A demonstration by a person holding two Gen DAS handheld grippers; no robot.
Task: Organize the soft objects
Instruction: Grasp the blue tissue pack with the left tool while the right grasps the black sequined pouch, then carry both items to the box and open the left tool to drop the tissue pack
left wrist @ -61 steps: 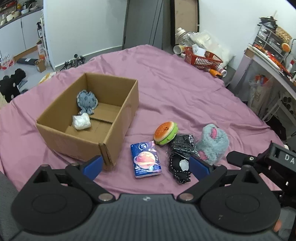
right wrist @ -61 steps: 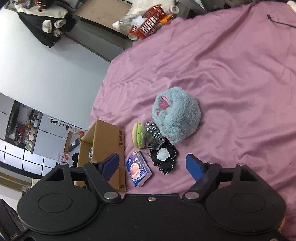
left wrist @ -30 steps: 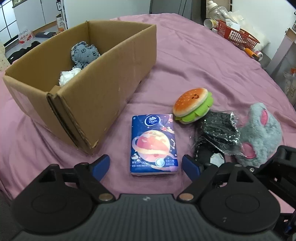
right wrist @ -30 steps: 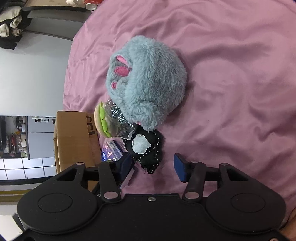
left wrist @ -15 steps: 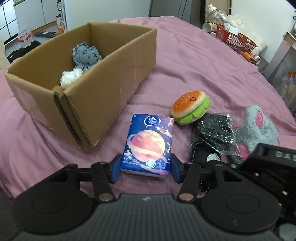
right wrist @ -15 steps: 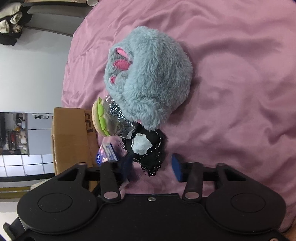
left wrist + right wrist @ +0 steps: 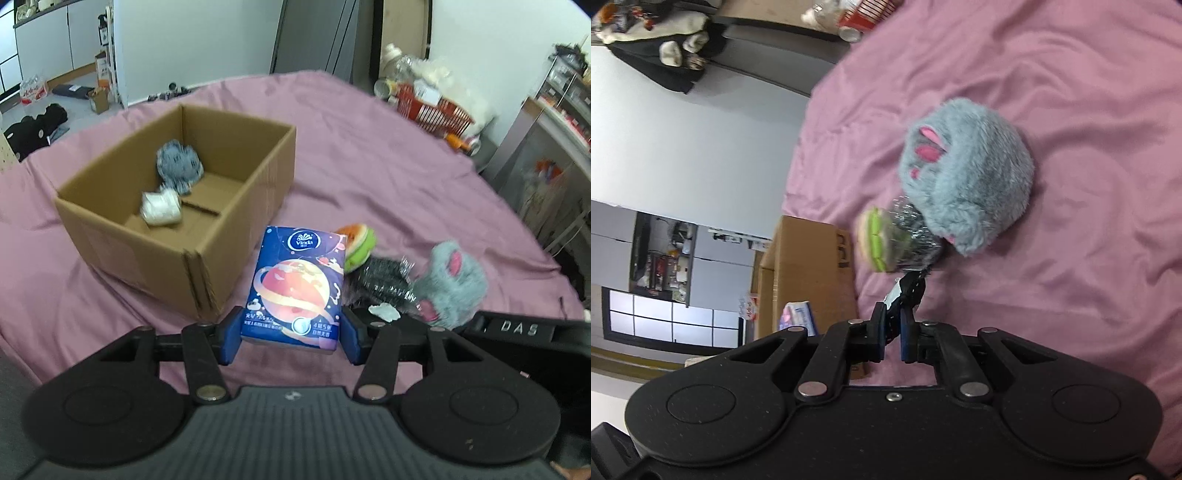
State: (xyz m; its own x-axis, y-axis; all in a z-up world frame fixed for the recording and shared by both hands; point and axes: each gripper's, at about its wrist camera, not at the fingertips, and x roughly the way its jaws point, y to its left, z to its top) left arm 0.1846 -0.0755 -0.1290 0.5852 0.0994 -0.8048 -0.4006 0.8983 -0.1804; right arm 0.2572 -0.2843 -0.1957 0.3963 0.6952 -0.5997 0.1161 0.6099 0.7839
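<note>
The left gripper (image 7: 290,338) pinches a blue planet-print tissue pack (image 7: 298,286) by its near end between both blue pads, the pack raised off the pink bedsheet (image 7: 388,177); ahead and to the left of it sits the open cardboard box (image 7: 207,258), holding a grey plush (image 7: 179,162) and a white bundle (image 7: 161,211). The right gripper (image 7: 892,332), its jaws having just been closing, is clamped on the black lacy fabric item (image 7: 911,286). Beyond its tips a burger toy (image 7: 877,240), a shiny black packet (image 7: 916,236) and a fluffy grey-blue plush (image 7: 971,181) crowd together, touching one another.
</note>
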